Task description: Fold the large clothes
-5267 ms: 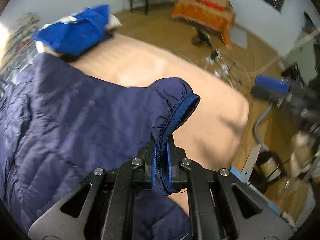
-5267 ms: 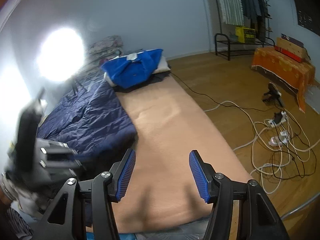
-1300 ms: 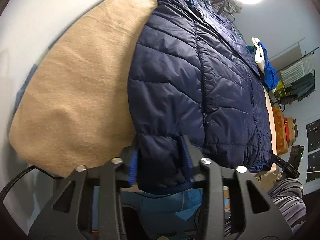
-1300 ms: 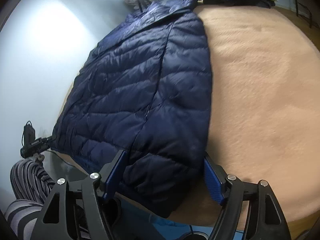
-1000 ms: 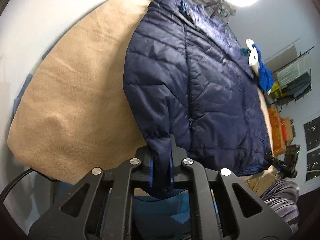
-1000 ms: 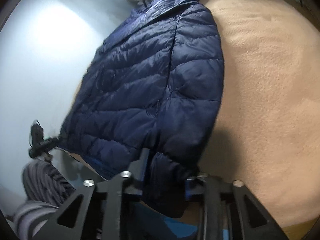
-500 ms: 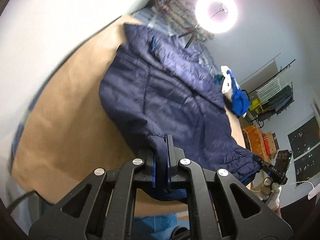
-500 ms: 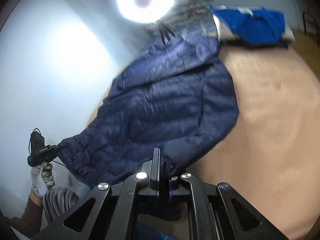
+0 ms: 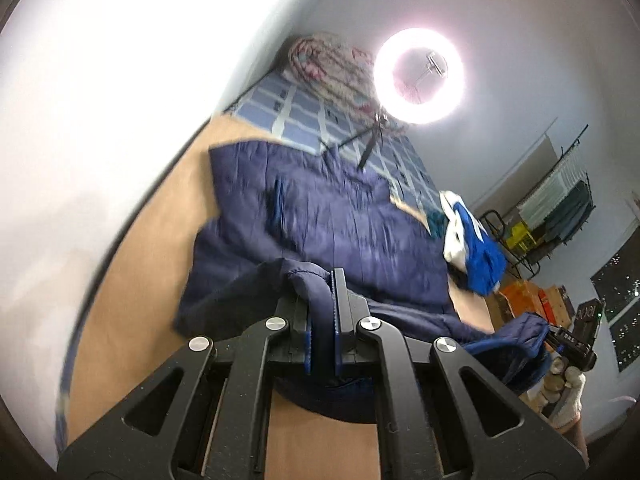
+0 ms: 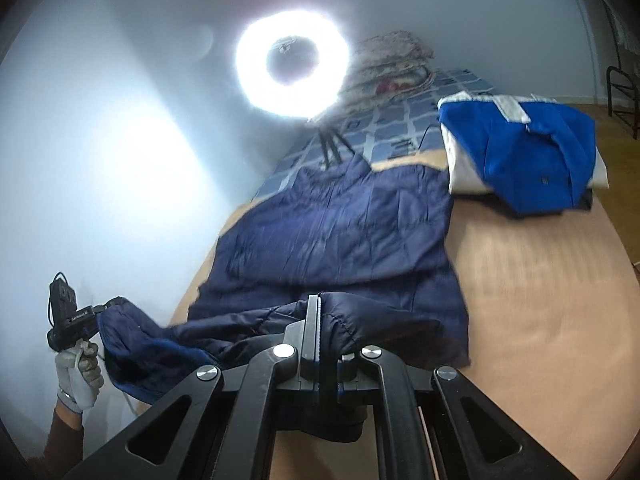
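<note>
A navy quilted puffer jacket lies on a tan blanket, collar toward the far end. My left gripper is shut on one bottom corner of the jacket's hem and holds it lifted. My right gripper is shut on the other bottom corner of the jacket, also lifted, so the hem hangs between them above the blanket. The right gripper shows in the left wrist view, and the left gripper in the right wrist view.
A folded blue and white garment lies at the far right of the bed. A lit ring light on a tripod stands behind the jacket's collar. A rolled patterned quilt sits by the wall. A clothes rack stands far right.
Both grippers closed on the bottom corners of the jacket, then lifted the hem up off the blanket and carried it toward the collar end.
</note>
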### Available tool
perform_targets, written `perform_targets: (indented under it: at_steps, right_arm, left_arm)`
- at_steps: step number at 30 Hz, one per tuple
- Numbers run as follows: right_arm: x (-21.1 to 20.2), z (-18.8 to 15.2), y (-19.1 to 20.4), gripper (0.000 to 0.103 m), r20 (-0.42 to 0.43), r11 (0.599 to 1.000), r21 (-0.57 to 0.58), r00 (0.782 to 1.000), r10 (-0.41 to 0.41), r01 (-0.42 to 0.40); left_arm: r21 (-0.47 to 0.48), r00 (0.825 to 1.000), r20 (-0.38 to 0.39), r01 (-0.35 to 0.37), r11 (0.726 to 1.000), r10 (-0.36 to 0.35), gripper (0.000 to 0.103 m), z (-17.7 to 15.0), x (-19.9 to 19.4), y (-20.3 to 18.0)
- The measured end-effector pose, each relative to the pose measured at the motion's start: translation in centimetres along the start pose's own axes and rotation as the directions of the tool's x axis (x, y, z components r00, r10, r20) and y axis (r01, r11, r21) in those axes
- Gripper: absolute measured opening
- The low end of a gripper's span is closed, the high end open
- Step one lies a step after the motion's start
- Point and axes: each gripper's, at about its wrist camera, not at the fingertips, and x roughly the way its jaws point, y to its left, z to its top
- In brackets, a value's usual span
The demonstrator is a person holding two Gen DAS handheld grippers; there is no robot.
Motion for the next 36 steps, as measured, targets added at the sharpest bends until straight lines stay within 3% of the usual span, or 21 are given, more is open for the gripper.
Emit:
perform_targets:
  at_steps: [4, 9, 16, 22, 25, 27, 29, 35, 36]
  right_arm:
    - [3.0, 4.1, -1.0, 0.002, 0.009, 0.999, 0.007, 0.999, -0.048, 0.048]
    - [7.5, 7.6, -2.6, 0.002, -0.009, 0.992, 0.017, 0.992, -0.123, 0.123]
    - [15.1, 9.5, -5.5, 0.002, -0.085, 0.974, 0.027, 0.971, -0.222, 0.225]
    - [21.3, 9.0, -8.6, 0.002, -0.159, 0.956, 0.022, 0.945, -0.285, 0.292]
    - [23.3, 8.4, -9.8, 0.002, -0.184, 0.950, 0.027, 0.936, -0.300, 0.310]
    - [23.9, 8.0, -10.0, 0.002, -0.191, 0.948, 0.025, 0.932, -0.307, 0.317]
    - [24.1, 7.8, -9.9, 0.006, -0.194, 0.947, 0.019, 0.930, -0.312, 0.322]
    - [21.7, 8.1, -7.6, 0.030, -0.161, 0.945, 0.005, 0.933, -0.322, 0.327]
    - [20.8, 8.2, -6.7, 0.040, -0.152, 0.943, -0.016, 0.931, -0.332, 0.333]
  left_arm:
    - [0.023, 0.999, 0.025, -0.044, 0.999, 0.043, 0.005, 4.4, 4.2, -0.8]
    - [0.028, 0.994, 0.006, -0.110, 0.993, 0.110, 0.005, 7.6, 10.8, -1.0]
    - [0.034, 0.970, -0.071, -0.229, 0.973, 0.230, 0.005, 8.8, 20.1, 0.6]
    - [0.059, 0.946, -0.128, -0.294, 0.954, 0.299, 0.005, 8.1, 25.8, 2.6]
    - [0.062, 0.944, -0.153, -0.285, 0.956, 0.292, 0.005, 7.5, 27.3, 3.1]
    - [0.067, 0.942, -0.155, -0.291, 0.954, 0.298, 0.013, 7.4, 27.6, 3.2]
    - [0.069, 0.938, -0.166, -0.296, 0.953, 0.304, 0.029, 7.4, 27.5, 3.2]
    - [0.089, 0.950, -0.115, -0.283, 0.955, 0.292, 0.041, 8.3, 22.5, 1.6]
    - [0.092, 0.952, -0.108, -0.277, 0.957, 0.286, 0.041, 8.6, 21.3, 1.1]
